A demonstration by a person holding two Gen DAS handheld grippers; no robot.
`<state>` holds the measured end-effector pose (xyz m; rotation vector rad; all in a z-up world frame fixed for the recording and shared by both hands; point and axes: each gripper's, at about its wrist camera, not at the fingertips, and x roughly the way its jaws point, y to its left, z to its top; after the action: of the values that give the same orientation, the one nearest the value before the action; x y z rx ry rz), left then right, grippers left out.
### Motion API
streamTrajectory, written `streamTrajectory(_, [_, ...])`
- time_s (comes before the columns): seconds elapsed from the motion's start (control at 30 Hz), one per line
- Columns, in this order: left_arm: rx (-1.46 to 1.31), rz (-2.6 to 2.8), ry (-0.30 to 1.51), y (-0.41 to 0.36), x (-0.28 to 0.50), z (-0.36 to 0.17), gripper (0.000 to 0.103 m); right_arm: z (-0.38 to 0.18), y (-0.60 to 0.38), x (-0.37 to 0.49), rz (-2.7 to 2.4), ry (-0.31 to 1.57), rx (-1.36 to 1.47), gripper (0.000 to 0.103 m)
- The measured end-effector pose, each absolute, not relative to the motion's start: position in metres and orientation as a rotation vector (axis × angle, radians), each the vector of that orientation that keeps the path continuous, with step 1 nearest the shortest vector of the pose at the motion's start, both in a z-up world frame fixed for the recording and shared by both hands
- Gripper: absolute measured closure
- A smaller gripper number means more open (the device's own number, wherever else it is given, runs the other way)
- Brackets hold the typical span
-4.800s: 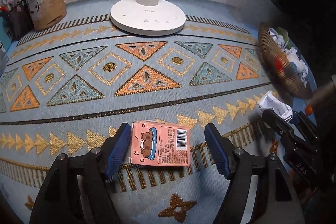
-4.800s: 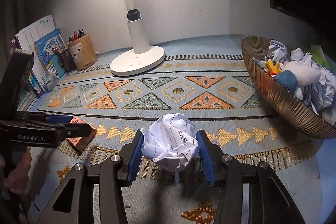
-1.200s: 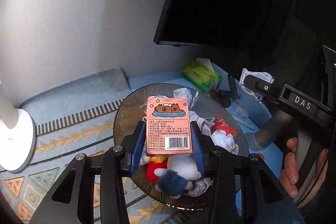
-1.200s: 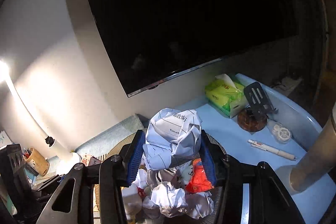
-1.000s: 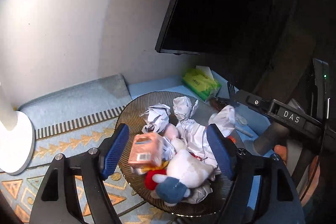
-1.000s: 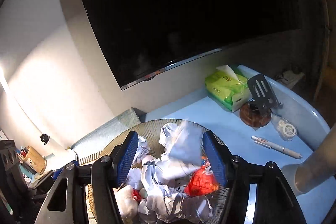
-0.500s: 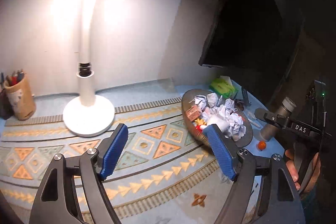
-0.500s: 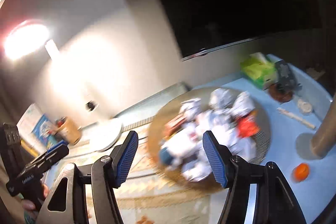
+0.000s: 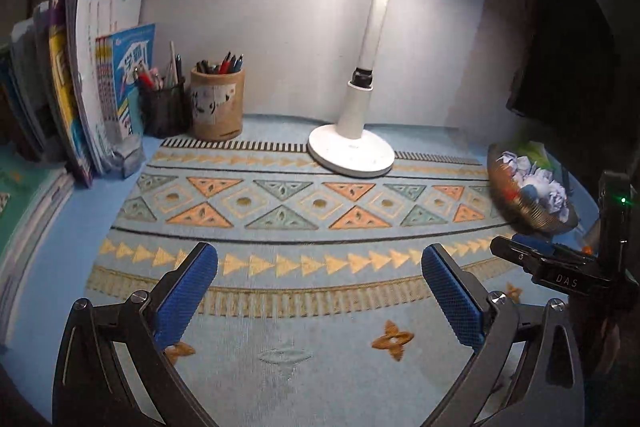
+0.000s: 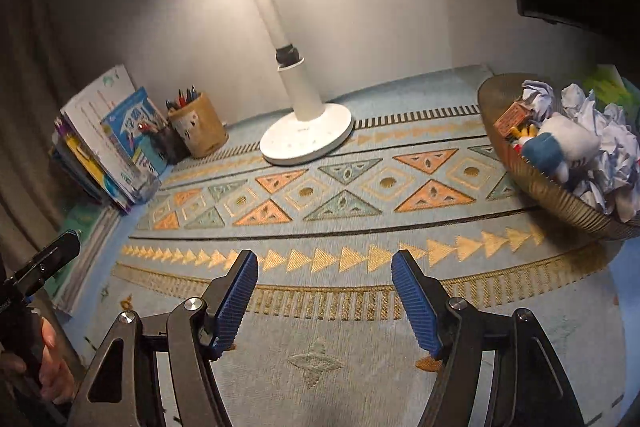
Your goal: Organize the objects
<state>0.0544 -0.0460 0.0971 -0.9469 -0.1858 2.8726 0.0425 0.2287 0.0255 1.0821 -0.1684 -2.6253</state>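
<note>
Both drops look done; this reads as the gap between placements, claws back over the patterned blue-and-orange woven mat (image 9: pixel 280 195) hunting for the next item. Nearest the cameras: left claw (image 9: pixel 319 291) has just been opening and stands spread wide, nothing between its blue ribbed pads (image 9: pixel 188 291). Right claw (image 10: pixel 324 297) has also just been opening a little, jaws apart at a moderate gap, also empty; both hang over bare mat near its front edge. In the left wrist view the right claw sits low at the right, just in front of the bowl. No loose item shows on the mat in either view, so the task may be close to finished on this surface (image 9: pixel 60 259); judgement only, since the near edge under the claws is hidden. Next move calls for a scan for leftovers, or retreat if there are none. Farther back: white desk lamp with round base (image 10: pixel 306 139), standing clear of the bowl. Right of it, well apart from both claws, the ribbed brown shallow bowl (image 10: pixel 560 203) holds the sorted things: small pink cardboard box (image 10: pixel 514 117) at its left side, white-and-blue plush toy (image 10: pixel 560 143) beside it, crumpled white paper balls (image 10: pixel 600 131) piled behind. Far left rear: tan cylindrical pen holder (image 9: pixel 217 103), black mesh pen cup (image 9: pixel 164 107), upright row of books (image 9: pixel 92 87), all against the wall.
</note>
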Motion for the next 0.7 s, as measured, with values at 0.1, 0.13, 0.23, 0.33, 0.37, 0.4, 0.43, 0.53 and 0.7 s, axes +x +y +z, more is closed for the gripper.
streamTrajectory(0.1, [-0.982, 2.887, -0.175, -0.042, 0.046, 0.065, 0.001, 0.003, 0.215, 0.037, -2.624, -0.069, 1.099, 0.035])
streamTrajectory(0.13, [-0.987, 2.886, -0.179, -0.041, 0.043, 0.058, 0.001, -0.002, 0.212, 0.037, -2.625, -0.049, 1.107, 0.035])
streamTrajectory(0.23, [-1.013, 2.895, -0.196, -0.043, 0.038, 0.041, 0.001, -0.011, 0.208, 0.035, -2.626, -0.003, 1.128, 0.035])
streamTrajectory(0.33, [-1.062, 2.865, -0.250, -0.048, 0.032, 0.037, 0.001, -0.011, 0.203, 0.037, -2.637, 0.037, 1.112, 0.014])
streamTrajectory(0.37, [-1.091, 2.865, -0.263, -0.050, 0.029, 0.034, 0.001, -0.011, 0.201, 0.037, -2.654, 0.059, 1.115, 0.010])
streamTrajectory(0.4, [-1.136, 2.852, -0.275, -0.050, 0.026, 0.031, 0.001, -0.011, 0.199, 0.038, -2.674, 0.081, 1.113, 0.007])
streamTrajectory(0.43, [-1.180, 2.829, -0.285, -0.050, 0.023, 0.027, 0.001, -0.011, 0.197, 0.039, -2.683, 0.098, 1.110, 0.007])
streamTrajectory(0.53, [-1.255, 2.825, -0.260, -0.047, 0.018, 0.021, 0.001, -0.013, 0.194, 0.038, -2.703, 0.133, 1.128, 0.007])
streamTrajectory(0.7, [-1.319, 2.849, -0.121, -0.032, 0.017, 0.015, 0.001, -0.020, 0.197, 0.029, -2.698, 0.122, 1.225, 0.007])
